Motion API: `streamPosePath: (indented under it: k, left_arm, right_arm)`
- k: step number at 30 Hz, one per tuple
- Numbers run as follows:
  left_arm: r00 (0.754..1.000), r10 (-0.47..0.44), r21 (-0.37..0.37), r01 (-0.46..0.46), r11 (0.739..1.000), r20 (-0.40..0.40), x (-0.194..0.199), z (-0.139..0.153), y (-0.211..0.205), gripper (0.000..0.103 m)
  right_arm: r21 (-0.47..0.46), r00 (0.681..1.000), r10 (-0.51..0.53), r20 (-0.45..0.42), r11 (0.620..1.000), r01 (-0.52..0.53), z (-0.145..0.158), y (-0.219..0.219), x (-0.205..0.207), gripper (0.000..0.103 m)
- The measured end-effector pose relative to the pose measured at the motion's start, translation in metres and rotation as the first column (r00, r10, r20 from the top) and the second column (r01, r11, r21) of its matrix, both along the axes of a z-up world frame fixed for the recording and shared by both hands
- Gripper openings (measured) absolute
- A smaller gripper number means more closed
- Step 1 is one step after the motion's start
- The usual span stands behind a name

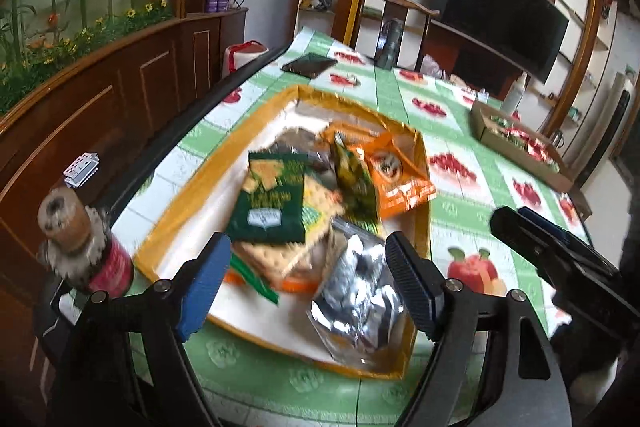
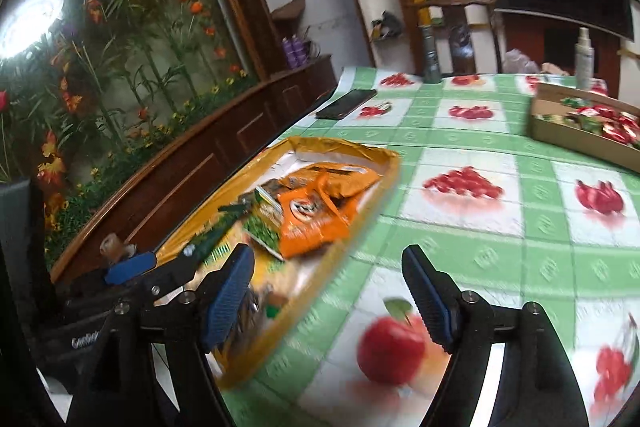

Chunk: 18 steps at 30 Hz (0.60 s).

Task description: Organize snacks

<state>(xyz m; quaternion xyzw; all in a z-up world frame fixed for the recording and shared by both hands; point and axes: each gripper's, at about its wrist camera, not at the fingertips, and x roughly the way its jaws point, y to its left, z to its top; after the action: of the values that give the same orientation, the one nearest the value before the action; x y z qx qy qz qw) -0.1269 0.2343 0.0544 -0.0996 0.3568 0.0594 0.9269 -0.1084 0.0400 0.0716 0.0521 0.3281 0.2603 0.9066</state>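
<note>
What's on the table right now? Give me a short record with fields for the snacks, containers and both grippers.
surface: table with green checked fruit-print cloth
near container: yellow-rimmed tray holding mixed snack packets
packets seen: green cracker packet, orange packet, silver foil packet
far container: cardboard box with red and green wrapped snacks
other items: phone, spray bottle
left gripper: open, empty, over the tray
right gripper: open, empty, by the tray's edge

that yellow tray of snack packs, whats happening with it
A person holds two grippers over a fruit-print tablecloth. The left gripper hovers open above the yellow-rimmed tray, over a silver foil pouch and green cracker pack. The right gripper is open and empty beside the tray. Nothing is gripped yet.
</note>
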Motion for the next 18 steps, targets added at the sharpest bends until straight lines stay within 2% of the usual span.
streamPosePath:
  k: [9, 18]
  left_arm:
    - [1.0, 0.023, 0.145, -0.021, 0.989, -0.011, -0.01, 0.001, -0.033, 0.08]
    - [0.999, -0.014, 0.16, 0.022, 0.987, -0.05, -0.01, -0.007, -0.044, 0.08]
  right_arm:
    - [-0.011, 0.999, 0.033, 0.027, 0.999, -0.032, -0.004, -0.012, -0.033, 0.079]
    - [-0.021, 0.999, 0.02, 0.038, 1.0, -0.019, -0.009, -0.021, -0.043, 0.08]
